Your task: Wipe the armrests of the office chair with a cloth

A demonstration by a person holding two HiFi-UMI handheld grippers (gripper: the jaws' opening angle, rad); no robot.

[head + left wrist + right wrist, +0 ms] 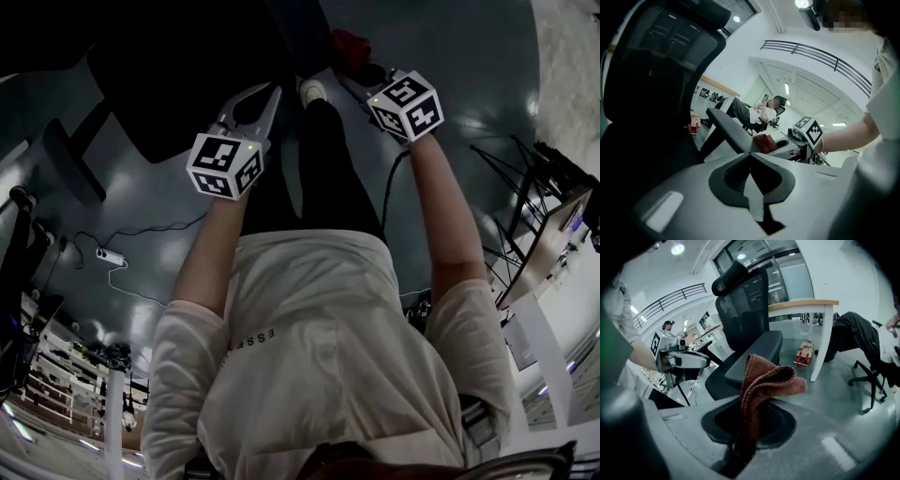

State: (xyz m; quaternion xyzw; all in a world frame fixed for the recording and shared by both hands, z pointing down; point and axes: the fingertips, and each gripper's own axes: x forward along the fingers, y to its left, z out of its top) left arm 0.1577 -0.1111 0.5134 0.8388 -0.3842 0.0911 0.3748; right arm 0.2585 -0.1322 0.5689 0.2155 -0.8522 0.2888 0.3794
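At eleven o'clock in the head view, a black office chair (169, 84) is seen standing on a glossy grey floor (459, 47). The person (319, 328) holding both tools is seen from above, with both forearms stretched toward twelve o'clock. In the right gripper view, a white desk (806, 305) is placed at three o'clock of the chair's backrest, and the dark padded armrest (757, 355) is shown straight ahead at twelve o'clock. The left gripper (751, 154) is held with its jaws brought together and nothing between them, and it is placed at nine o'clock of the right gripper (749, 405). The right gripper's jaws are clamped on a reddish-brown cloth (764, 380). The cloth is bunched above the jaws and held at the near end of the armrest. Whether it touches the pad cannot be told.
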